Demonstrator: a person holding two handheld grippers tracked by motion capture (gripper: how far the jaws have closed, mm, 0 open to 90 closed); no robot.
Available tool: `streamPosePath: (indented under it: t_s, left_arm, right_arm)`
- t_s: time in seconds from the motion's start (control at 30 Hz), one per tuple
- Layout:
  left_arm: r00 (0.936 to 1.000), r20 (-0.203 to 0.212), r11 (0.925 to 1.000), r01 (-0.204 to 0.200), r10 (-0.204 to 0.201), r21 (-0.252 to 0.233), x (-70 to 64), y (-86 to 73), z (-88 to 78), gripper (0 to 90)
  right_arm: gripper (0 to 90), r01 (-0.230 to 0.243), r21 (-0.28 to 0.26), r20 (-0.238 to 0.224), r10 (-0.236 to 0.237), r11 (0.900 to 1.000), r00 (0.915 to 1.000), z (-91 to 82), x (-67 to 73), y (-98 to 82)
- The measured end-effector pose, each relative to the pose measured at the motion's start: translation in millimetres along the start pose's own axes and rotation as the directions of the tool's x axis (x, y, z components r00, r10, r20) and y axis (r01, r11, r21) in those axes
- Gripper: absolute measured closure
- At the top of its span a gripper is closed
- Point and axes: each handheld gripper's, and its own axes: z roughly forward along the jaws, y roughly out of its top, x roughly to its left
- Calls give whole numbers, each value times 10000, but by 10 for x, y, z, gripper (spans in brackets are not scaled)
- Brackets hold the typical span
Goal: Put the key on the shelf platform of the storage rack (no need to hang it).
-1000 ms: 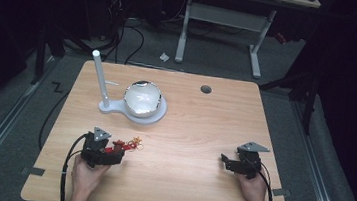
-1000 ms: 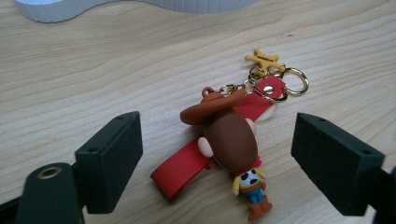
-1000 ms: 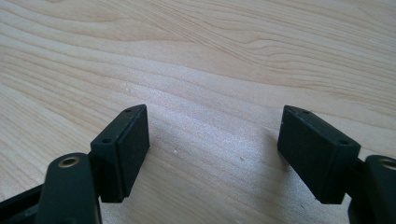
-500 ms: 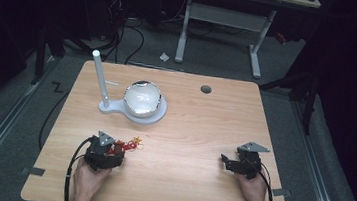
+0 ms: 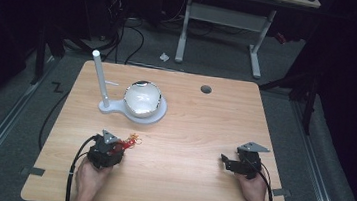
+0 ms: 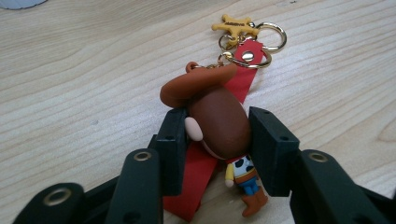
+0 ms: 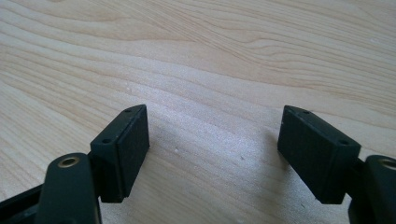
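Left gripper (image 6: 217, 140): its jaws have just been closing — the pads now pinch the brown head of the small rubber cowboy keychain figure (image 6: 219, 126).
Keychain: lies on the pale wooden table (image 5: 203, 133) near its front left, its red strap (image 6: 243, 77) and gold rings (image 6: 266, 39) trailing away from the jaws.
Right gripper (image 7: 212, 149): jaws spread wide over bare wood — well apart from the figure.
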Motion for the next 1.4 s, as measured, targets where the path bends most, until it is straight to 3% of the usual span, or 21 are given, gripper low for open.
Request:
streamPosePath:
  t_s: [0.4, 0.57, 0.67, 0.8, 0.97, 1.17, 1.27, 1.4]
  left_arm:
    - [9977, 318, 9974, 610, -598, -382, 50, -53, -23, 610]
    - [9928, 574, 9898, 1098, -1049, -905, 104, -26, -97, 611]
    - [9923, 487, 9865, 1187, -1139, -1124, 111, -6, -170, 613]
    - [9853, 663, 9748, 1655, -1571, -1494, 161, 20, -269, 614]
    - [9849, 782, 9640, 1673, -1542, -2065, 175, 99, -428, 615]
    - [9824, 806, 9550, 1831, -1686, -2332, 231, 148, -563, 615]
    - [9803, 818, 9416, 1954, -1796, -2743, 263, 189, -690, 615]
    - [9790, 845, 9335, 2024, -1854, -2960, 287, 222, -794, 615]
  right_arm:
    - [249, 6, 4, -14, -6, 10000, 10000, 0, 2, 0]
    - [249, 8, 4, -16, -8, 10000, 10000, -1, 1, 0]
    - [249, 10, 2, -17, -10, 10000, 10000, 0, 2, 0]
    - [249, 12, 4, -18, -12, 10000, 10000, -1, 2, -1]
    - [249, 26, -1, -27, -26, 10000, 10000, -1, 2, -1]
    - [249, 17, 5, -28, -17, 10000, 10000, -1, 2, -1]
    - [249, 29, 6, -33, -29, 10000, 10000, -1, 2, 0]
    - [249, 31, 5, -33, -31, 10000, 10000, -1, 2, -1]
